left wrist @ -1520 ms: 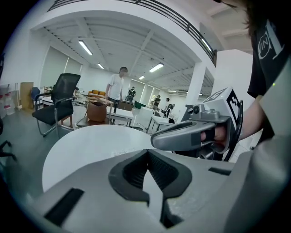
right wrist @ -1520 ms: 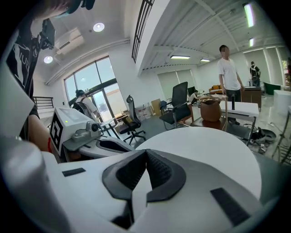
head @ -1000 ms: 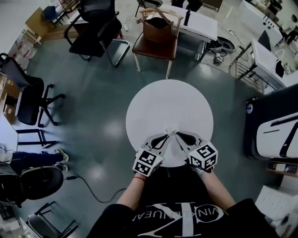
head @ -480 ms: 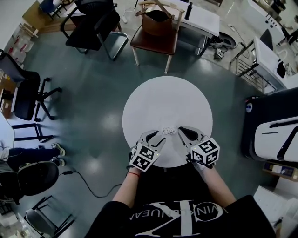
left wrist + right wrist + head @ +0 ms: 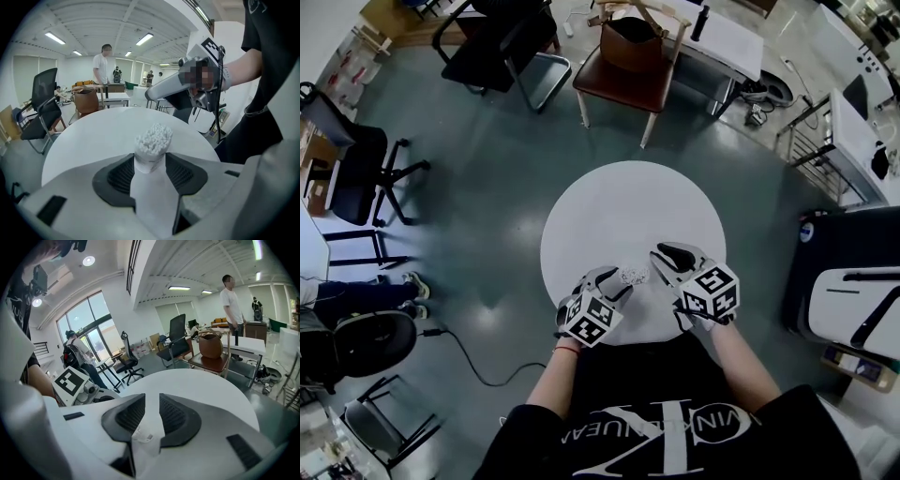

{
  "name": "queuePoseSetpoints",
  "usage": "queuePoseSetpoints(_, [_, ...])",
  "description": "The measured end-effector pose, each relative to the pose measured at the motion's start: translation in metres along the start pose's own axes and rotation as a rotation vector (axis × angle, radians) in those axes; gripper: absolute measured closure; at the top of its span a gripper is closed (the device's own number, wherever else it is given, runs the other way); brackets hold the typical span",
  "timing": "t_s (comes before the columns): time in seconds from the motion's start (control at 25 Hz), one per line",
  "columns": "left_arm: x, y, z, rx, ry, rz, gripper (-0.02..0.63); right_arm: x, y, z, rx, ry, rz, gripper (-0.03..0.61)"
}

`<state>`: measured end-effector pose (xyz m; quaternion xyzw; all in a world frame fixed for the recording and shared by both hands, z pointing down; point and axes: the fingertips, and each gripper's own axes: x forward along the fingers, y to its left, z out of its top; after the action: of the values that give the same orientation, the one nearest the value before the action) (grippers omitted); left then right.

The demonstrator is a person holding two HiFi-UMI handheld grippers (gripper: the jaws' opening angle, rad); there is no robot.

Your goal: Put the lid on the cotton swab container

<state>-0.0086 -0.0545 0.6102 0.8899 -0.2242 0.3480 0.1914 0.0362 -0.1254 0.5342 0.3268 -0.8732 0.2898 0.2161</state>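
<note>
L gripper (image 5: 150,161) opening round swab container (image 5: 153,139) (upright on table (image 5: 89,136)), R gripper (image 5: 151,401) opening, clear lid (image 5: 146,439) betw jaws

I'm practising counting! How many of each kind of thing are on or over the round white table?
Cotton swab container: 1
Grippers: 2, the left gripper, jaws opening around it, and the right gripper, jaws opening with nothing between.
Total: 3
</note>
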Motion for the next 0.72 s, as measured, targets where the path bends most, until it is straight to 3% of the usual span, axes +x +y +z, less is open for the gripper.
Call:
queuePoseSetpoints(0.16, [0.006,-0.001,0.003,0.036,0.009,0.007,0.423,0.013,-0.01,0.004,-0.013,0.036,0.071,0.483])
queuePoseSetpoints(0.48, [0.016,-0.001,0.001,0.167,0.064,0.016,0.423,0.041,0.003,0.009,-0.065,0.124,0.317,0.428])
queuePoseSetpoints(0.72, [0.019,0.001,0.005,0.14,0.037,0.034,0.423,0.052,0.005,-0.003,-0.061,0.215,0.409,0.426])
